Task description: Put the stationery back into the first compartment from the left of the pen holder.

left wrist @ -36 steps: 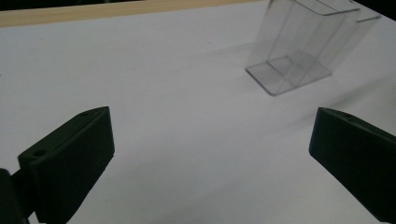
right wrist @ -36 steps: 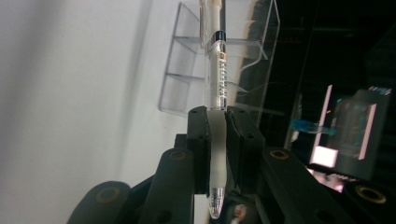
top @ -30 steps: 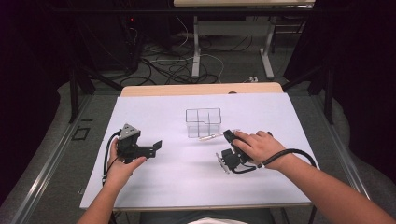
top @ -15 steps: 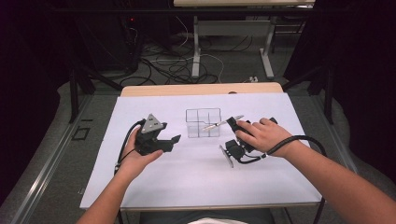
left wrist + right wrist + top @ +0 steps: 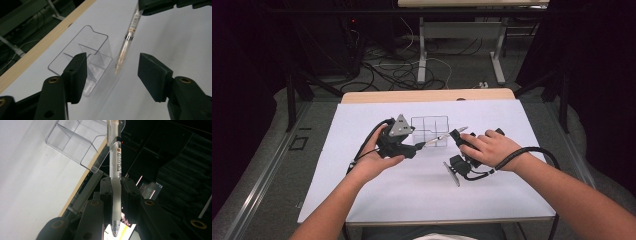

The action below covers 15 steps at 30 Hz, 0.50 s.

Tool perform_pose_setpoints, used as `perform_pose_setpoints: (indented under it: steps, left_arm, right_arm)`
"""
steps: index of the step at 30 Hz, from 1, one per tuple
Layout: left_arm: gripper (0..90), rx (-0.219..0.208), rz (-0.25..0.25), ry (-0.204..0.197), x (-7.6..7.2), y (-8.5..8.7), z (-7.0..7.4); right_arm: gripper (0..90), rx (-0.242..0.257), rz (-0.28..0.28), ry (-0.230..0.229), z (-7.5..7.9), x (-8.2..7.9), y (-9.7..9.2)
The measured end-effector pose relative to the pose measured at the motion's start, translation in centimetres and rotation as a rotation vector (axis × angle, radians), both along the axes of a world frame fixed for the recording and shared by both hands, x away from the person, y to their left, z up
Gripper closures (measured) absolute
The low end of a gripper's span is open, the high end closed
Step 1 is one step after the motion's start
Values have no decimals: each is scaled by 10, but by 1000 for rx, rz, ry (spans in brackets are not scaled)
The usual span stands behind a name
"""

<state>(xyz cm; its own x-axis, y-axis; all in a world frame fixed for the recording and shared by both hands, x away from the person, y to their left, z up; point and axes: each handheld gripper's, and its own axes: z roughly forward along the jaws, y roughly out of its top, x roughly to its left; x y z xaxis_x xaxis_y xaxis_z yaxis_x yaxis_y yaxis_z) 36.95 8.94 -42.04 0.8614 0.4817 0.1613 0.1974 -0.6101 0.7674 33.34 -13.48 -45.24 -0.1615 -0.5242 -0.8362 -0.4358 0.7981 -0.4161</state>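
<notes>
High view: pen (image 5: 438, 139) beside organizer's (image 5: 430, 131) edge

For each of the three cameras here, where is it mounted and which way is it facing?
High view: above the person's side, looking forward and down on the white-covered table; both forearms, left gripper, right gripper.
Left gripper view: on that gripper, between its open jaws toward the clear plastic divided box.
Right gripper view: along jaws shut on the translucent white pen.
All three share box and pen.

Glossy clear plastic organiser (image 5: 82, 57); translucent smooth plastic pen (image 5: 115, 170); matt black claw pads; matt white desk (image 5: 377, 190) cover, wood edge.
</notes>
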Motion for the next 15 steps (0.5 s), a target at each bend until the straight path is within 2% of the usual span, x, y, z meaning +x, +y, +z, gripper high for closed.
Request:
perform_pose_setpoints:
  steps: [1, 2, 3, 4, 5, 6, 9, 15]
  left_arm:
    - [446, 12, -18, 13, 1, -4, 0]
    - [463, 5, -28, 27, 1, -8, -1]
    - [476, 10, -38, 39, 1, -10, -1]
    - [483, 38, -51, 45, 2, -13, -1]
    - [490, 61, -61, 42, 2, -15, -1]
    - [505, 78, -67, 40, 2, -18, -1]
    - [526, 104, -84, 27, 4, -24, -3]
    - [588, 148, -104, 46, 6, -31, -7]
  right_arm:
    - [796, 5, -1, 4, 0, -1, 0]
    - [797, -7, 11, -5, 0, -2, 2]
    - [797, 3, -1, -1, -1, -3, 1]
    - [796, 4, 4, -2, -2, -3, 2]
    - [797, -14, 33, -10, -1, -3, 4]
    - [796, -8, 25, -7, -2, -4, 4]
    - [796, -11, 34, -3, -4, -7, 7]
    - [796, -28, 59, -8, -7, -10, 11]
